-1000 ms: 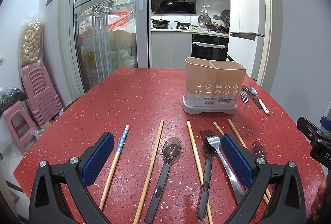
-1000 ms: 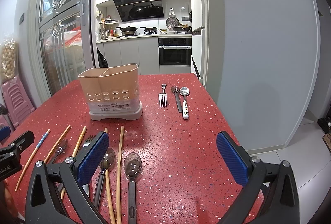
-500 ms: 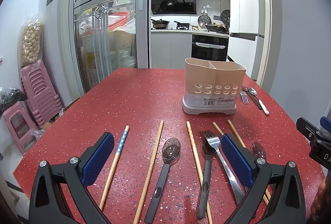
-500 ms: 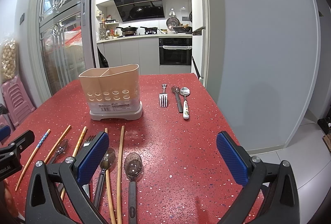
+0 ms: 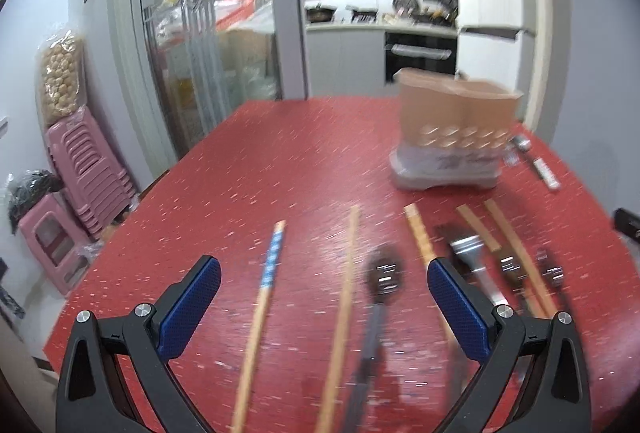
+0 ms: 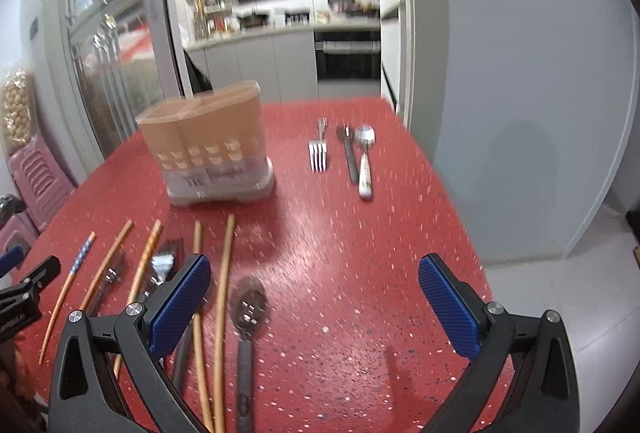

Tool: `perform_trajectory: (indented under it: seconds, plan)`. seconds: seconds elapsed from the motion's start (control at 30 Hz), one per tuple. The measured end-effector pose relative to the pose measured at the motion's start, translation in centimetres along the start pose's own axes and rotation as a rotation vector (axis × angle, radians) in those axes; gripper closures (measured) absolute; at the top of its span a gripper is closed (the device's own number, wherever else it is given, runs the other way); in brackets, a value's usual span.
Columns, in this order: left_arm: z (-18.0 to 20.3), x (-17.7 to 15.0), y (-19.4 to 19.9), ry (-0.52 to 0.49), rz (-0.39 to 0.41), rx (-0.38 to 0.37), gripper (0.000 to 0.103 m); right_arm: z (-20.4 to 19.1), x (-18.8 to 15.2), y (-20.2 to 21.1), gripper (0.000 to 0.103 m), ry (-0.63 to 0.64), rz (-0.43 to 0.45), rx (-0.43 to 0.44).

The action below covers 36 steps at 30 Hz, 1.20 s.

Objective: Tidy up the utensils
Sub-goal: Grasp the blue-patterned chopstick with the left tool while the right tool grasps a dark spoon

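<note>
**Utensils laid out before the caddy**

Your left gripper (image 5: 324, 297) and right gripper (image 6: 314, 297) both hover with jaws wide apart, gripping nothing. On the red table (image 5: 280, 161), chopsticks (image 5: 346, 297), a dark spoon (image 6: 247, 309) and a fork (image 5: 470, 257) lie side by side, long axes running from you toward the beige utensil holder (image 6: 212, 145). The spoon's bowl points at the holder. Both views are motion-blurred.

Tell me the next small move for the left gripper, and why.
Probably lower the left gripper onto the blue-patterned chopstick and close. The gripper is open and holds nothing, and that chopstick lies between its fingers on the red table. The beige utensil holder stands ahead, and no utensil shows above its rim. The picture is blurred, so exact alignment is unclear.
</note>
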<state>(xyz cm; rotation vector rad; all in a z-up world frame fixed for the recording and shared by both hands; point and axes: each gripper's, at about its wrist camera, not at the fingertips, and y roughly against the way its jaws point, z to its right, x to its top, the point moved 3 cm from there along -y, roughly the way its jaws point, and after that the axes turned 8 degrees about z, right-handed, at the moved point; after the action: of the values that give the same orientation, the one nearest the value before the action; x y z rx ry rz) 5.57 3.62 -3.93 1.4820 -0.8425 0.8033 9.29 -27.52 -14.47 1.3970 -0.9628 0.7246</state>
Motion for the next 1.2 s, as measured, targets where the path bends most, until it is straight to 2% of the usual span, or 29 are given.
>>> perform_trajectory:
  seconds: [0.23,0.43,0.5,0.57,0.67,0.87,0.93,1.03,1.13,1.17,1.2]
  plan:
    - [-3.2,-1.3,-4.6,0.017,-0.17,0.0,0.0,1.5,-1.0,-3.7,0.002,-0.067,-0.241,0.055]
    - [-3.8,-2.0,-6.9,-0.004,-0.245,-0.011,0.0,-0.1,-3.2,-4.8,0.016,-0.031,-0.399,0.119]
    - [-4.0,-2.1,-7.5,-0.007,-0.265,-0.015,0.0,-0.6,-3.7,-5.1,0.026,-0.007,-0.44,0.122]
    - [-4.1,-2.1,-8.1,-0.011,-0.284,-0.024,0.0,-1.1,-4.4,-5.5,0.031,0.014,-0.493,0.127]
    - [-4.1,-2.1,-8.9,-0.017,-0.321,-0.044,0.0,-2.2,-4.6,-5.7,0.037,0.079,-0.497,0.128]
    - [-3.7,-1.6,-10.9,-0.034,-0.378,-0.082,0.0,-4.3,-4.9,-6.3,0.038,0.206,-0.554,0.108]
    - [-3.7,-1.4,-11.4,-0.03,-0.393,-0.095,0.0,-4.7,-4.7,-6.3,0.041,0.235,-0.565,0.109]
    - [-3.9,-1.1,-12.2,-0.004,-0.427,-0.144,0.004,-5.3,-4.5,-6.3,0.054,0.261,-0.581,0.133]
    - [-3.6,-0.7,-12.6,-0.026,-0.439,-0.17,0.012,-5.6,-4.2,-6.3,0.076,0.281,-0.582,0.154]
    - [-3.4,-0.6,-12.6,-0.038,-0.442,-0.182,0.02,-5.5,-4.2,-6.3,0.088,0.279,-0.579,0.161]
    - [-3.4,-0.4,-12.7,-0.043,-0.442,-0.191,0.031,-5.5,-4.2,-6.1,0.09,0.276,-0.578,0.163]
